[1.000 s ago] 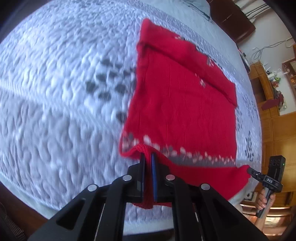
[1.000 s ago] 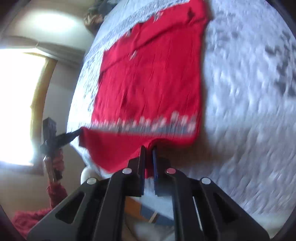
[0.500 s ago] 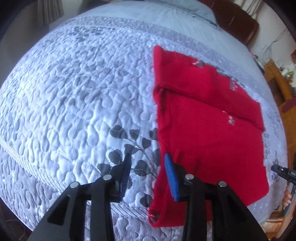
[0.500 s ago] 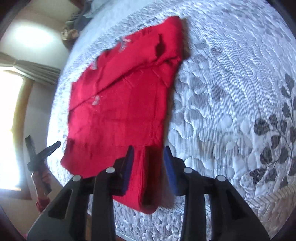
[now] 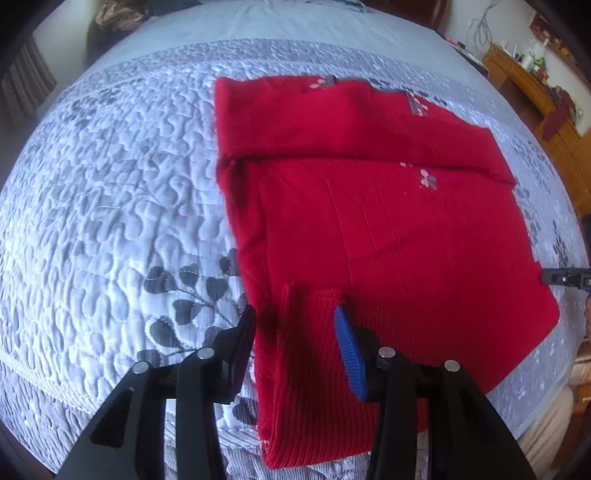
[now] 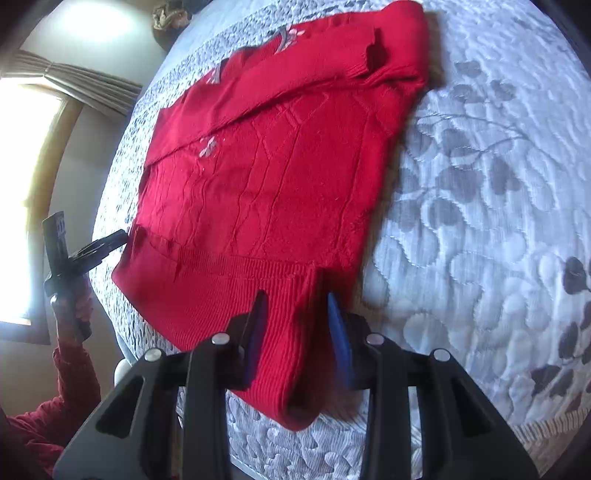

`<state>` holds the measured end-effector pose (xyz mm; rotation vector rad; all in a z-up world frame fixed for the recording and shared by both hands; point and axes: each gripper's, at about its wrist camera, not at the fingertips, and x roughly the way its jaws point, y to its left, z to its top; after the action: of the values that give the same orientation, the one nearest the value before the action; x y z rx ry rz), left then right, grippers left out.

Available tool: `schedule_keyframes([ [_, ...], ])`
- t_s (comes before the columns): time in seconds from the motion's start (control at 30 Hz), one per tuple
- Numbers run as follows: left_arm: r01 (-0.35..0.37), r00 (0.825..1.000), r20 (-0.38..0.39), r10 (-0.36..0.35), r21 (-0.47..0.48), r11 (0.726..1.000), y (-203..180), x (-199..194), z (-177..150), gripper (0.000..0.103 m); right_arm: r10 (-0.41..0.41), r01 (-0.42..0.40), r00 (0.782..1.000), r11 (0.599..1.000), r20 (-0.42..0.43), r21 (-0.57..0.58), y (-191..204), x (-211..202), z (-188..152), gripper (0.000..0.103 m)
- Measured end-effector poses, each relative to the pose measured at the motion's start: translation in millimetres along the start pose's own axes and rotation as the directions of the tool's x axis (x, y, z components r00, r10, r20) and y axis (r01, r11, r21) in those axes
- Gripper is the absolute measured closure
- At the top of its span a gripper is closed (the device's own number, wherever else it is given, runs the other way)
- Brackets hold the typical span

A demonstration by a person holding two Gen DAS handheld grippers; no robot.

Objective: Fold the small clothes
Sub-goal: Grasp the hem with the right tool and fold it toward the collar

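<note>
A red knit sweater [image 5: 388,221] lies flat on the quilted bed, sleeves folded across its upper part; it also shows in the right wrist view [image 6: 273,177]. Its ribbed hem hangs over the near bed edge. My left gripper [image 5: 295,325] is open, its jaws standing to either side of the hem's left corner. My right gripper [image 6: 295,310] is open, its jaws standing to either side of the hem's right corner. The left gripper shows at the sweater's far corner in the right wrist view [image 6: 92,247], and the right gripper's tip shows in the left wrist view [image 5: 565,277].
The bed has a light quilted cover [image 5: 110,192] with grey leaf prints. A wooden cabinet [image 5: 535,85] stands at the right beyond the bed. A bright window with a curtain [image 6: 33,155] is at the left. A dark bundle [image 5: 114,14] lies at the bed's far end.
Both grippers held the hem lifted a second ago. They have let it go and opened; the sweater now lies flat and both grippers have come closer over the hem corners.
</note>
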<state>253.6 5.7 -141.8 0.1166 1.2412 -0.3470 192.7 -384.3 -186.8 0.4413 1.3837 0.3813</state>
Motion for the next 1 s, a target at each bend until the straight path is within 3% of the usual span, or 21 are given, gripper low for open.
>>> schedule_keyframes([
  [0.07, -0.006, 1.0, -0.009, 0.007, 0.023, 1.0, -3, 5, 1, 0.059, -0.019, 0.019, 1.0, 1.0, -0.017, -0.012, 1, 5, 2, 0.093],
  [0.13, 0.016, 1.0, -0.022, -0.016, 0.012, 1.0, -2, 7, -1, 0.092, -0.043, 0.043, 0.999, 0.998, -0.007, -0.036, 4, 5, 2, 0.099],
  [0.23, 0.047, 0.999, 0.0, -0.047, -0.011, 0.999, 4, 4, -1, 0.098, 0.009, -0.007, 0.999, 0.999, 0.034, -0.048, 9, -5, 1, 0.099],
  [0.43, 0.043, 0.998, 0.042, -0.044, 0.032, 0.999, 5, -9, -3, 0.098, 0.071, -0.066, 0.994, 0.996, 0.087, -0.064, 12, -20, -2, 0.099],
  [0.63, 0.023, 1.0, -0.022, -0.022, 0.062, 0.998, 3, 11, -3, 0.092, 0.041, -0.039, 0.998, 0.998, 0.045, -0.042, 6, -3, -1, 0.098],
  [0.73, 0.039, 0.999, -0.026, -0.037, 0.046, 0.998, 3, 16, -2, 0.092, 0.039, -0.038, 0.999, 0.999, 0.02, -0.026, 2, 6, 0, 0.094],
  [0.77, 0.047, 0.999, -0.026, -0.046, 0.035, 0.998, 4, 16, 0, 0.092, 0.028, -0.028, 1.0, 0.999, 0.01, -0.022, -1, 9, 0, 0.089],
  [0.97, 0.094, 0.995, -0.04, -0.092, 0.031, 0.995, 4, 12, 0, 0.092, 0.072, -0.072, 0.997, 0.997, -0.006, -0.024, -2, 14, -5, 0.087],
  [1.0, 0.085, 0.996, -0.039, -0.083, 0.04, 0.996, 2, 12, -1, 0.087, 0.07, -0.07, 0.998, 0.997, -0.01, -0.027, 0, 16, -5, 0.087],
])
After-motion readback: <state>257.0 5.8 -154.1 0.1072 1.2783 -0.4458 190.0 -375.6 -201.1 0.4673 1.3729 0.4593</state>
